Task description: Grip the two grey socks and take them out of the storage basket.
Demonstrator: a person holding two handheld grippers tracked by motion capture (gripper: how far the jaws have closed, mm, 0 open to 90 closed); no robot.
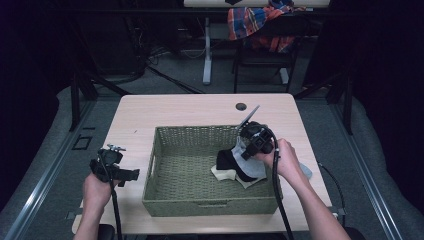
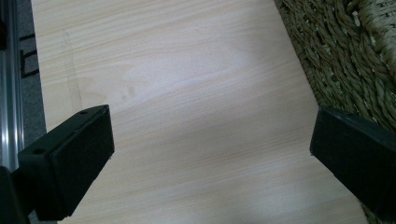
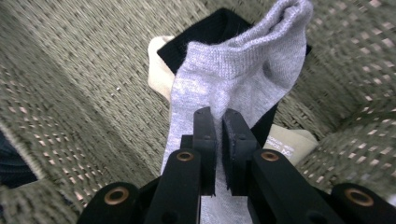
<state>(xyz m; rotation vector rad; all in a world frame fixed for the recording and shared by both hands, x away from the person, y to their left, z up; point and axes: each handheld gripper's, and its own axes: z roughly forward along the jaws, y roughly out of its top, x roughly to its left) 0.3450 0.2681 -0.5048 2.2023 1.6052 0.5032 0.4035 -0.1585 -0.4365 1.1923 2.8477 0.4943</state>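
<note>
right gripper (image 3: pixel 218 122) pinches grey sock (image 3: pixel 238 70) (cream sock's (image 3: pixel 285 142) print unreadable); left gripper (image 2: pixel 210 154) spread.

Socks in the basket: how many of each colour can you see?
Grey sock, pinched by the right gripper: 1
Black sock: 1
Cream sock: 1
Total: 3 visible in the woven basket; more could lie hidden beneath.

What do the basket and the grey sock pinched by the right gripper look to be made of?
Basket: seemingly woven rope or seagrass, matte olive-green; twisted strands show along its wall in the left gripper view. Grey sock: fine knit fabric, probably a cotton blend, soft and matte, with a ribbed cuff; the right gripper is shut on it.
</note>
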